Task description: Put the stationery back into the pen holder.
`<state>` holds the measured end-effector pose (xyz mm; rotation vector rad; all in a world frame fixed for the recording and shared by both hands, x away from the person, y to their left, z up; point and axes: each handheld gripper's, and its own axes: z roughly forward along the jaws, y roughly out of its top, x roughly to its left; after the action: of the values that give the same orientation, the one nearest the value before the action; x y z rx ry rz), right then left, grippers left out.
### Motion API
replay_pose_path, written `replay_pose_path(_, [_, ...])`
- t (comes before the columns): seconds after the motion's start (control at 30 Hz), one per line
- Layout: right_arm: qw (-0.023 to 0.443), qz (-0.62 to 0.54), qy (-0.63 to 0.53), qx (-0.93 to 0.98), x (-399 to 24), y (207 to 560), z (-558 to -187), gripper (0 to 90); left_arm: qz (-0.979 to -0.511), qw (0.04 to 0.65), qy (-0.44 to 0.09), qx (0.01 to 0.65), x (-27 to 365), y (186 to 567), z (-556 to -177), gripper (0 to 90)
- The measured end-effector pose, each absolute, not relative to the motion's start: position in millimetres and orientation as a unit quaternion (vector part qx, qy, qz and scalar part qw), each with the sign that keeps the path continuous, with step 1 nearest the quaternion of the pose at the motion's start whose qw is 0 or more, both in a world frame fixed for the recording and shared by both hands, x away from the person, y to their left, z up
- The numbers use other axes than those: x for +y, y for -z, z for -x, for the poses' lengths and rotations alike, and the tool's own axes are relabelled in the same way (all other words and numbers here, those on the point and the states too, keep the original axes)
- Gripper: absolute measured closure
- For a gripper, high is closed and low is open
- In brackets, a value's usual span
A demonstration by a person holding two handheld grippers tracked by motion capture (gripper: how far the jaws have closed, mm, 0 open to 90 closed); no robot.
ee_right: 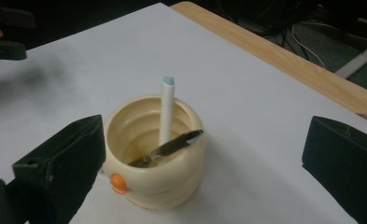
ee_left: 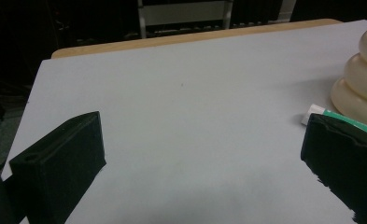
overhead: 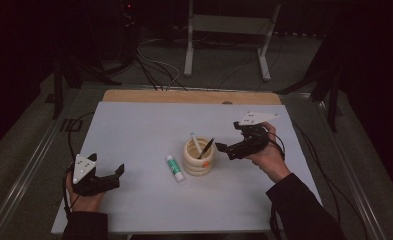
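Note:
A cream ribbed cup [overhead: 199, 159] with an orange spot stands at the middle of the white table top [overhead: 134, 125]. A white pen [overhead: 196, 143] and a black pen [overhead: 207, 148] lean inside it. A white glue stick with a green label [overhead: 174, 167] lies just left of the cup. My right gripper [overhead: 227, 150] hovers to the right of the cup, open, with nothing between its jaws. In the right gripper view the cup [ee_right: 153, 182], white pen [ee_right: 166, 107] and black pen [ee_right: 172, 145] sit ahead of the wide jaws. My left gripper [overhead: 118, 175] rests open at the near left.
The left gripper view shows bare table ahead, with the glue stick [ee_left: 335, 119] and the cup [ee_left: 358, 79] at its right edge. A wooden strip [overhead: 189, 96] edges the far side of the table. Cables and a white stand [overhead: 229, 30] are on the floor beyond.

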<state>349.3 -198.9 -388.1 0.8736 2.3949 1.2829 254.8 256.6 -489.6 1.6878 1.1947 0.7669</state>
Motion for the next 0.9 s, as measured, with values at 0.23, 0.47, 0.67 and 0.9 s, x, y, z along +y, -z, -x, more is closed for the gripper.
replay_pose_path(0.23, [0.160, -0.320, -0.444, 0.822, -210, 393, -345, 0.0, -0.683, 0.452, -0.311, 0.483, 257, 489, -255, 0.2])
replay_pose_path(0.47, [0.174, -0.346, -0.443, 0.809, -226, 402, -340, 0.0, -0.683, 0.452, -0.310, 0.483, 257, 490, -255, 0.2])
replay_pose_path(0.67, [0.188, -0.363, -0.438, 0.800, -237, 413, -331, 0.0, -0.681, 0.452, -0.311, 0.484, 257, 489, -254, 0.2])
replay_pose_path(0.9, [0.206, -0.381, -0.445, 0.784, -252, 427, -322, 0.0, -0.682, 0.452, -0.311, 0.484, 257, 490, -254, 0.2])
